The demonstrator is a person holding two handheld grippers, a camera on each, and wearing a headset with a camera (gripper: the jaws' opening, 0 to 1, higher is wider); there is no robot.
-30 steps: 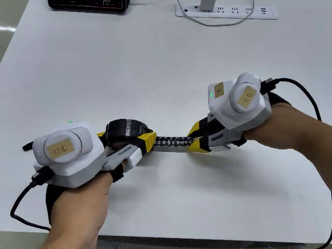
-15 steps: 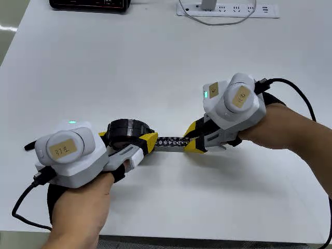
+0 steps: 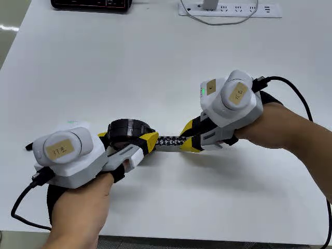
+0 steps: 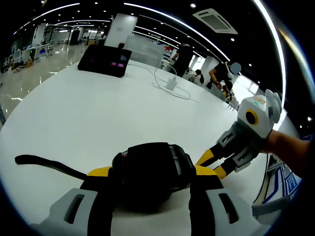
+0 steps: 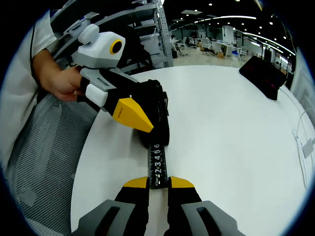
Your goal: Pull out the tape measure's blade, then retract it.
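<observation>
A white table (image 3: 129, 67) bears a black tape measure (image 3: 126, 131) with its blade (image 3: 168, 141) partly out, and along the far edge a power strip (image 3: 244, 9), white cable (image 3: 215, 23) and black device (image 3: 91, 4).

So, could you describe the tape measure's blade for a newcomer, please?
On the white table, look between the left gripper and the right gripper. The blade is the short dark strip leaving the black case; it alone carries white numerals.

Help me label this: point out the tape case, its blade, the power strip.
Tape case (image 4: 150, 169), left gripper view, black top.
Blade (image 5: 157, 163), right gripper view, numbered face.
Power strip (image 3: 263, 10), head view, white body.
</observation>
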